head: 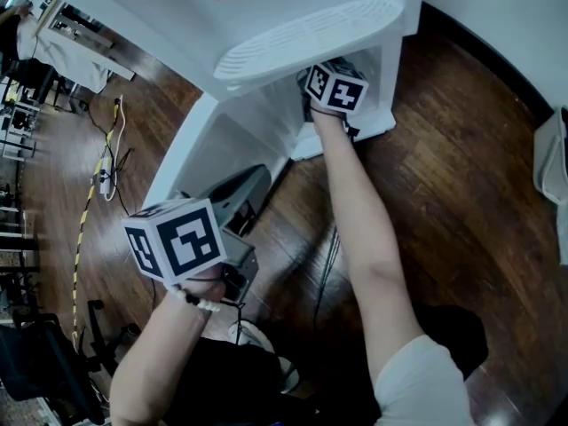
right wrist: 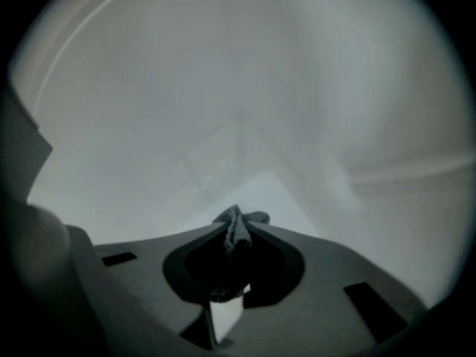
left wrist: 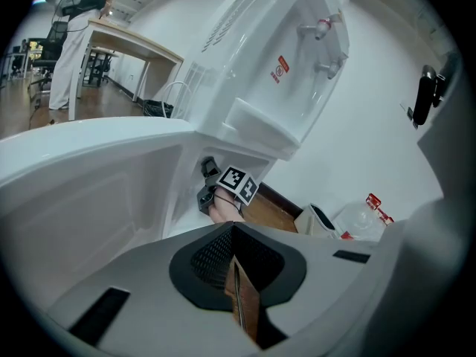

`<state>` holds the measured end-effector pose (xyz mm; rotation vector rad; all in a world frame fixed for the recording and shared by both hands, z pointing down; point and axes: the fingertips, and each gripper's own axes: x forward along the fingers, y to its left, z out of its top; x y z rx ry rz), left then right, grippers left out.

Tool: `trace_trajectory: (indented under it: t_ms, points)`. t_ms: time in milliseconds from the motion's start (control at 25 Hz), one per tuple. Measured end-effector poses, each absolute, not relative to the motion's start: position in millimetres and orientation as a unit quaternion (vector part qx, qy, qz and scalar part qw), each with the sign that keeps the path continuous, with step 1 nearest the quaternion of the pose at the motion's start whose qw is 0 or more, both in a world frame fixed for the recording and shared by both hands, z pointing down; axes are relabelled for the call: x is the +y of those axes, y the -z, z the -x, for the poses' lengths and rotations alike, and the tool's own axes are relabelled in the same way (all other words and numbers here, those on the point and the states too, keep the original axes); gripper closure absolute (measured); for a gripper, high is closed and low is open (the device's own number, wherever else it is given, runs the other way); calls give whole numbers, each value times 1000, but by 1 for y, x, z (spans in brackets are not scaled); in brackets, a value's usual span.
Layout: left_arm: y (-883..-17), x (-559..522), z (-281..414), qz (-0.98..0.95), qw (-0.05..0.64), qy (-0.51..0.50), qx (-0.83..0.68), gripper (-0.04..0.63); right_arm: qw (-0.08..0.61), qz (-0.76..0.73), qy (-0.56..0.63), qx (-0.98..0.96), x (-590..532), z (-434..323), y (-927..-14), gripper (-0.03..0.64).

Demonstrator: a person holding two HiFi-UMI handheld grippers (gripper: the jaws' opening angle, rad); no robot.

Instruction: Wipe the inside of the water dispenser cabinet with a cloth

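The white water dispenser (head: 293,34) stands on a wood floor with its lower cabinet (head: 266,105) open and the cabinet door (head: 200,149) swung out to the left. My right gripper (right wrist: 236,218) reaches inside the cabinet, shut on a bunched grey cloth (right wrist: 238,225), with white inner walls (right wrist: 245,117) all around it. From the head view only its marker cube (head: 335,87) shows under the drip tray. My left gripper (left wrist: 233,229) is outside beside the door (left wrist: 89,177), jaws shut with nothing between them.
A yellow cord and power strip (head: 102,180) lie on the floor at the left. A white bin (left wrist: 316,218) and a red-capped bottle (left wrist: 364,214) stand by the wall. A desk (left wrist: 126,43) and a person stand far off.
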<state>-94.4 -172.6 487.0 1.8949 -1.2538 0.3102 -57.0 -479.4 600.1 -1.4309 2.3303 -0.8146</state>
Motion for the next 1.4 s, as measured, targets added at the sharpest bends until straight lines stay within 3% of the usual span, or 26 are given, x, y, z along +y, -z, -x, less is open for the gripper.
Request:
trace_trajectory:
  t_ms: [240,480,880,1000,1160,1400]
  points:
    - [-485,-172,90,-756,411,-124,-495,607,56,527,351,772,-473,57,-671,577]
    - [-483,-171,89,-756,409,-123,-495,607,31,547,390,740,-468,49,-706,577]
    - [-480,-171,84,-761,403,-129,-492,607,95,546,265,789,-481,35,-620,577]
    - [-480,-171,83,-761,403,-129,-492,607,143,536,234,798,-482,33,-583,577]
    - [-480,-170,83,-760,403,-130,-492,607,194,534,216,794,-481,21,-542,577]
    - [-482,-171,85,-759,405,-130,-493,607,212,530,215,793,-482,15,-531,577]
